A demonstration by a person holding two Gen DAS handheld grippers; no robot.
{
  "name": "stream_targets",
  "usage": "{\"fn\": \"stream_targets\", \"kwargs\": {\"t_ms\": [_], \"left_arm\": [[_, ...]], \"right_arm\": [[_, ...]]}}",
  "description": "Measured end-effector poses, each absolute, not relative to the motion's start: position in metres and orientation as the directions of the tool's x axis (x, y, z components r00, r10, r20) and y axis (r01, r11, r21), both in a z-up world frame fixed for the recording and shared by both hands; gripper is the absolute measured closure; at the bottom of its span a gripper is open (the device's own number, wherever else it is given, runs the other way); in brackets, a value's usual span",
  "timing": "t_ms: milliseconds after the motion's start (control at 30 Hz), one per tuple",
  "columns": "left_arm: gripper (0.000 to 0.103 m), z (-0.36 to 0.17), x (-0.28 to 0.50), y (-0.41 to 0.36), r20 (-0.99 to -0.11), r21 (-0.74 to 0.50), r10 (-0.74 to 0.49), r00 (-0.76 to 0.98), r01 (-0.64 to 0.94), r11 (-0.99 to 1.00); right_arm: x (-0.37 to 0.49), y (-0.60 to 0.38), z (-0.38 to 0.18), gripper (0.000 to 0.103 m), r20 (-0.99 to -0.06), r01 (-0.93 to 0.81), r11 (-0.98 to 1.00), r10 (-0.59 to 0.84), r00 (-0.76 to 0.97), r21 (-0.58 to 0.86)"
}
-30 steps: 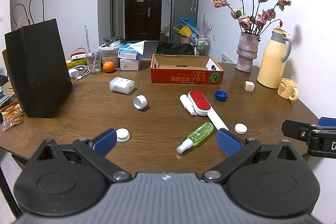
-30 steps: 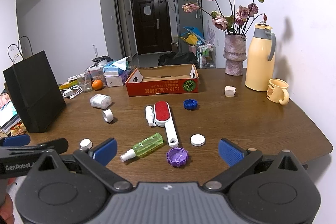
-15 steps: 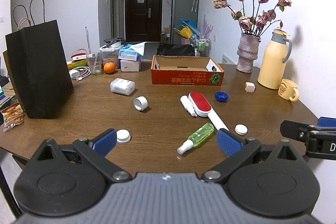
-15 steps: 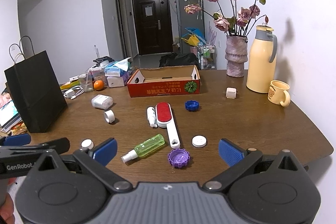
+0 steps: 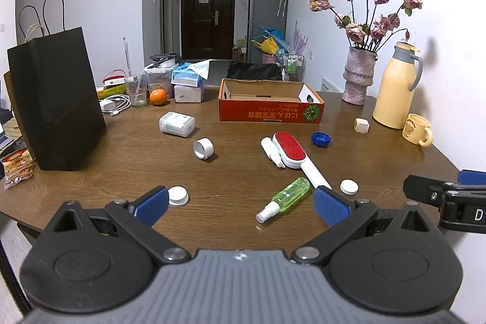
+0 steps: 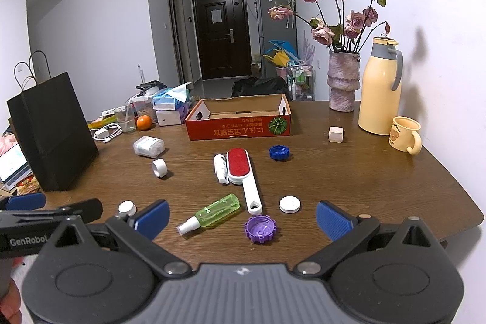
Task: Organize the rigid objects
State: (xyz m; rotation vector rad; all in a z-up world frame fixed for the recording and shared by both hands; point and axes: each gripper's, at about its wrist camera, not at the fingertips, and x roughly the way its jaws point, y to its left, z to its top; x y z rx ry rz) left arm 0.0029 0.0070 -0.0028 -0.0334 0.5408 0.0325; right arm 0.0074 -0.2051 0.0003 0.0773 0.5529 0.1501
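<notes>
The left gripper (image 5: 241, 201) hangs over the near edge of the brown wooden desk (image 5: 231, 172) with its blue-padded fingers (image 5: 151, 204) spread wide and nothing between them. The right gripper (image 6: 243, 217) hangs beside it, its fingers likewise wide apart and empty.

Just ahead of the right gripper lie a purple ridged plastic cap (image 6: 260, 229) and a green clear spray bottle with a white nozzle (image 6: 212, 214), on its side. Slightly farther ahead are a white-handled lint brush with a red pad (image 6: 243, 172), a small white tube (image 6: 220, 168) touching its left side, and a flat white round cap (image 6: 289, 204) to its right. A white screw cap (image 5: 178, 196) sits just beside the left gripper's left finger. Far ahead stands an open red cardboard box (image 6: 240, 120), empty as far as can be seen.
</notes>
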Motion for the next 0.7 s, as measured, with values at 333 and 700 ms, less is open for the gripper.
{"fn": "stream_targets", "kwargs": {"t_ms": [333, 700], "left_arm": [[0.000, -0.014, 0.015, 0.007, -0.529, -0.030, 0.025, 0.848, -0.048, 0.998], [0.000, -0.029, 0.035, 0.009, -0.545, -0.040, 0.016, 0.839, -0.045, 0.998]], "right_arm": [[0.019, -0.204, -0.009, 0.000, -0.525, -0.117, 0.987, 0.158, 0.836, 0.111], [0.042, -0.203, -0.031, 0.000, -0.562, -0.122, 0.987, 0.162, 0.811, 0.109]]}}
